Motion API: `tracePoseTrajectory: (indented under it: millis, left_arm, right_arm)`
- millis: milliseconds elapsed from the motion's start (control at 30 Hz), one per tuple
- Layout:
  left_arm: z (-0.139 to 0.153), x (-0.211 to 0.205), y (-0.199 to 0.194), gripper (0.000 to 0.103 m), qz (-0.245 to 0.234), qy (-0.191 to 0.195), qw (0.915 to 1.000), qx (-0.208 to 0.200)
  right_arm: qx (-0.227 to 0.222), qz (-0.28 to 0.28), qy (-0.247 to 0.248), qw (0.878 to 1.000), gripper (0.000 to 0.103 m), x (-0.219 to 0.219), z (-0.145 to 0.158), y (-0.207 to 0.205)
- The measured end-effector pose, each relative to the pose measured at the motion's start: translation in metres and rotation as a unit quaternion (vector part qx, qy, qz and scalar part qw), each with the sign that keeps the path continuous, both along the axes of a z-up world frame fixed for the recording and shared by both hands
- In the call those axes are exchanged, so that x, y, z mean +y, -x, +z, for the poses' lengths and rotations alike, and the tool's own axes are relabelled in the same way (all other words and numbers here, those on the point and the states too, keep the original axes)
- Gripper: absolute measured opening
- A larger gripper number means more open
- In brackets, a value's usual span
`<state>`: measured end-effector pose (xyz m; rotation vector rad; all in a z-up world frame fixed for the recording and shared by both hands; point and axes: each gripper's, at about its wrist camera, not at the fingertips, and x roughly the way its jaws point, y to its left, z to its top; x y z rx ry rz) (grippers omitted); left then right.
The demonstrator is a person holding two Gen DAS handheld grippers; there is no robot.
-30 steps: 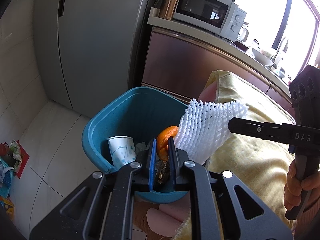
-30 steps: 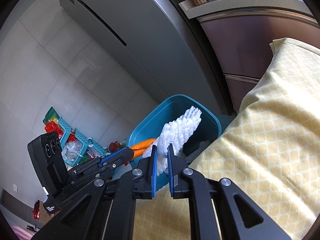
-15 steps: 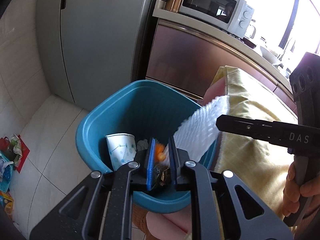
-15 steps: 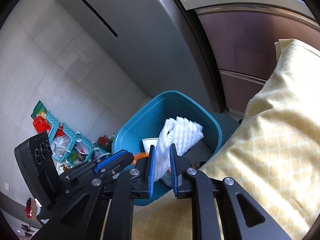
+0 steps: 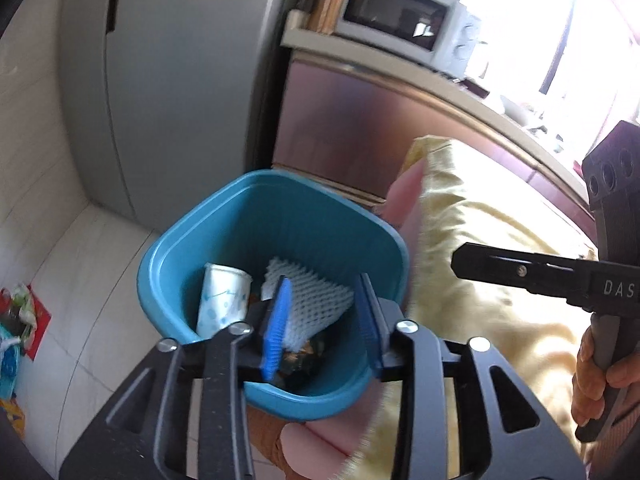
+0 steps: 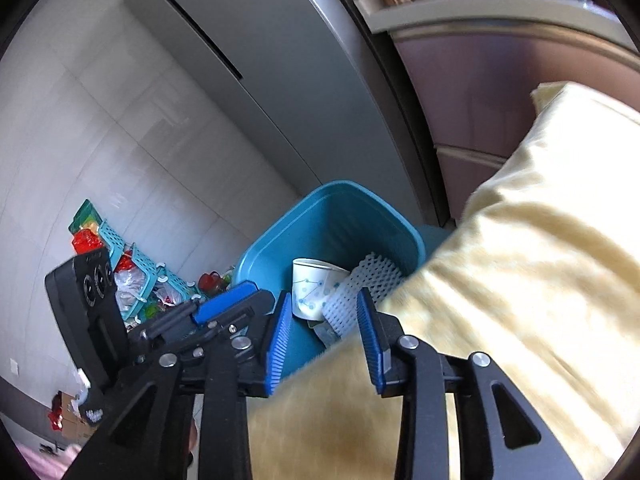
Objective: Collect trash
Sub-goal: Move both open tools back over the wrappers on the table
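A blue trash bin [image 5: 200, 236] [image 6: 336, 216] stands beside the table. Inside it lie a white foam fruit net [image 5: 316, 300] [image 6: 372, 276], a paper cup [image 5: 222, 300] [image 6: 314, 288] and dark scraps [image 5: 304, 354]. My left gripper [image 5: 324, 320] is open and empty above the bin's near rim. My right gripper [image 6: 324, 336] is open and empty over the table edge, just above the bin. It also shows at the right in the left wrist view [image 5: 532, 276].
A yellow tablecloth [image 5: 492, 264] [image 6: 520, 248] covers the table right of the bin. A grey fridge [image 5: 172, 80] and a counter with a microwave [image 5: 400, 20] stand behind. Teal baskets with bags [image 6: 132, 276] sit on the floor at left.
My right gripper opened and the foam net dropped into the bin. My left gripper opened too and the orange piece it held is gone from view.
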<state>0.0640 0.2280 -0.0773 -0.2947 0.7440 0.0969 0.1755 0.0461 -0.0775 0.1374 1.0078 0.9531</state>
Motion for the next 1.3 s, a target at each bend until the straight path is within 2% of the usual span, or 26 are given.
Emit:
tracePoseTrajectory:
  millis: [100, 233, 400, 567, 767, 900, 1067, 1200, 1300]
  left_arm:
    - [0.014, -0.014, 0.006, 0.041, -0.029, -0.003, 0.9993, -0.024]
    - [0.033, -0.046, 0.010, 0.045, -0.080, -0.008, 0.9955, -0.052]
    - [0.048, -0.092, 0.008, 0.047, -0.149, -0.013, 0.9864, -0.068]
    - [0.050, -0.145, -0.005, 0.047, -0.214, -0.012, 0.9748, -0.063]
    - [0.049, -0.209, -0.013, 0.047, -0.280, -0.016, 0.9582, -0.056]
    - [0.046, -0.252, -0.016, 0.048, -0.324, -0.019, 0.9446, -0.050]
    - [0.039, -0.299, -0.022, 0.050, -0.369, -0.019, 0.9287, -0.035]
    - [0.035, -0.325, -0.029, 0.050, -0.389, -0.012, 0.9210, -0.025]
    - [0.032, -0.338, -0.033, 0.051, -0.398, -0.006, 0.9174, -0.017]
  right_arm:
    - [-0.025, -0.010, -0.011, 1.000, 0.042, -0.029, 0.014, 0.012]
    - [-0.054, -0.040, -0.017, 0.998, 0.044, -0.075, 0.029, 0.025]
    - [-0.078, -0.099, -0.002, 0.992, 0.046, -0.139, 0.035, 0.034]
    - [-0.076, -0.170, 0.005, 0.982, 0.046, -0.207, 0.031, 0.037]
    - [-0.073, -0.269, 0.011, 0.960, 0.046, -0.293, 0.024, 0.035]
    - [-0.073, -0.333, 0.019, 0.940, 0.046, -0.347, 0.021, 0.036]
    - [-0.055, -0.385, 0.022, 0.921, 0.046, -0.394, 0.005, 0.034]
    - [-0.023, -0.388, 0.011, 0.921, 0.046, -0.415, -0.012, 0.027]
    - [-0.014, -0.368, -0.001, 0.930, 0.044, -0.412, -0.017, 0.023]
